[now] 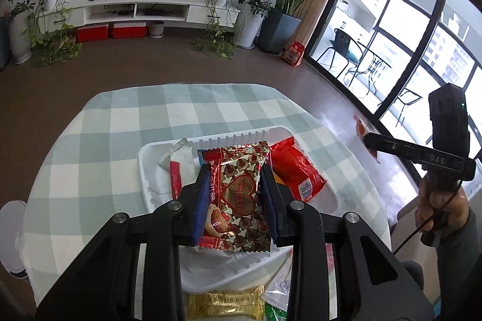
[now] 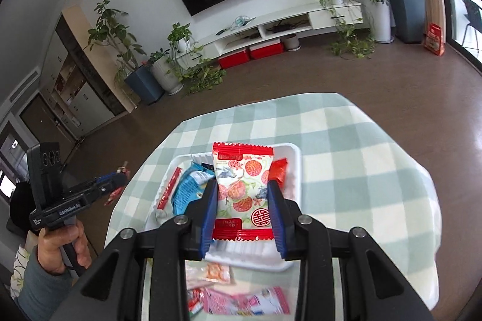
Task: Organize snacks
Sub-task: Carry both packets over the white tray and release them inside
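Clamping 1 snack each over white tray [image 1: 150, 158]: L fingers [image 1: 201, 185] heart packet [image 1: 241, 194], R fingers [image 2: 211, 200] lychee packet [image 2: 241, 191].

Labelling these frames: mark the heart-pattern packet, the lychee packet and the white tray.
heart-pattern packet [image 1: 241, 194], left wrist view, printed middle.
lychee packet [image 2: 242, 188], right wrist view, fruit picture.
white tray [image 2: 296, 170], right wrist view, right rim.

Heart-print snack packet [image 1: 238, 194] between the left gripper's [image 1: 235, 200] pads: glossy foil-like film, crinkled. Pads [image 1: 202, 200] blue, ribbed, rubbery; arms matt black plastic with bright metal pivot screws. Fruit-print packet [image 2: 242, 191] between the right gripper's [image 2: 242, 215] pads: smooth shiny plastic film. Below both tools, white tray [image 1: 144, 167] looked thin, smooth, slightly glossy plastic. Checked tablecloth [image 2: 346, 155] beneath it: soft matt woven cloth.
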`<state>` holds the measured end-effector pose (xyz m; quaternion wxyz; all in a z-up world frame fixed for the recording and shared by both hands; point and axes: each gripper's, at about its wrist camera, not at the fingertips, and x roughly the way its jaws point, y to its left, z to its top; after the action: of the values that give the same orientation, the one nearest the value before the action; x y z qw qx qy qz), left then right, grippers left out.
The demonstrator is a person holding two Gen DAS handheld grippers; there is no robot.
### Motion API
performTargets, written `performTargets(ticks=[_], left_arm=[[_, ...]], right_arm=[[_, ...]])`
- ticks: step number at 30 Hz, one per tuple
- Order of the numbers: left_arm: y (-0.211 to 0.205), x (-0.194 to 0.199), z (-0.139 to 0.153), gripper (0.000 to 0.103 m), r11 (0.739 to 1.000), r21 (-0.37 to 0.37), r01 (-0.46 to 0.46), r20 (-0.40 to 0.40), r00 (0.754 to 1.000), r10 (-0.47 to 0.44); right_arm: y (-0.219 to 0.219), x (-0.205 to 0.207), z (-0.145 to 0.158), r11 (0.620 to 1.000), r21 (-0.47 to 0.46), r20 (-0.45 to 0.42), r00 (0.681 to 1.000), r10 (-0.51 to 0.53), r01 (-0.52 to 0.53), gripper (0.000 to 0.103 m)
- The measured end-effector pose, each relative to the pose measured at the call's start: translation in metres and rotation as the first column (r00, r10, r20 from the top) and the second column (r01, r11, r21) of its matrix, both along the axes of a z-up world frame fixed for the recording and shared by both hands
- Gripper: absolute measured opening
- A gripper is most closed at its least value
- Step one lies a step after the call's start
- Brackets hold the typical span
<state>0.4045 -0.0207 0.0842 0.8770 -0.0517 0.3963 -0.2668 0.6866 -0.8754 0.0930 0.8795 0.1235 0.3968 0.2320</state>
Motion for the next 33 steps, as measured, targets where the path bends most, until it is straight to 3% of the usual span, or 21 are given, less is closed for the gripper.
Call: performTargets(ticks=[4,15,27,30,33], left_arm=[[-0.012,0.017,-0.024,0.029,1.000,0.017,0.008,-0.027,1.000,-0.008],[-0.021,0.038,-0.077,0.030,0.998,0.059,-0.006,-0.060,0.998,0.010],[-0.024,0.039,-0.086,0.033,0.997,0.074,-0.019,-0.049,0.999,0.022],[-0.025,0.037,-0.085,0.044,0.997,0.079,-0.015,-0.048,0.999,0.019],[-0.024,0.035,-0.085,0.044,0.997,0.077,-0.017,-0.048,0.999,0.021]], right_arm=[[0.030,0.026,-0.023,0.999,-0.039,-0.045,0.998,0.032,-0.034,0.035],[0.070,0.040,-0.066,0.986,-0.149,-0.105,0.993,0.058,-0.073,0.035],[0.079,0.041,-0.084,0.978,-0.192,-0.112,0.992,0.058,-0.079,0.036],[0.080,0.040,-0.084,0.978,-0.193,-0.112,0.992,0.058,-0.079,0.036],[0.079,0.041,-0.084,0.978,-0.193,-0.111,0.992,0.059,-0.079,0.037]])
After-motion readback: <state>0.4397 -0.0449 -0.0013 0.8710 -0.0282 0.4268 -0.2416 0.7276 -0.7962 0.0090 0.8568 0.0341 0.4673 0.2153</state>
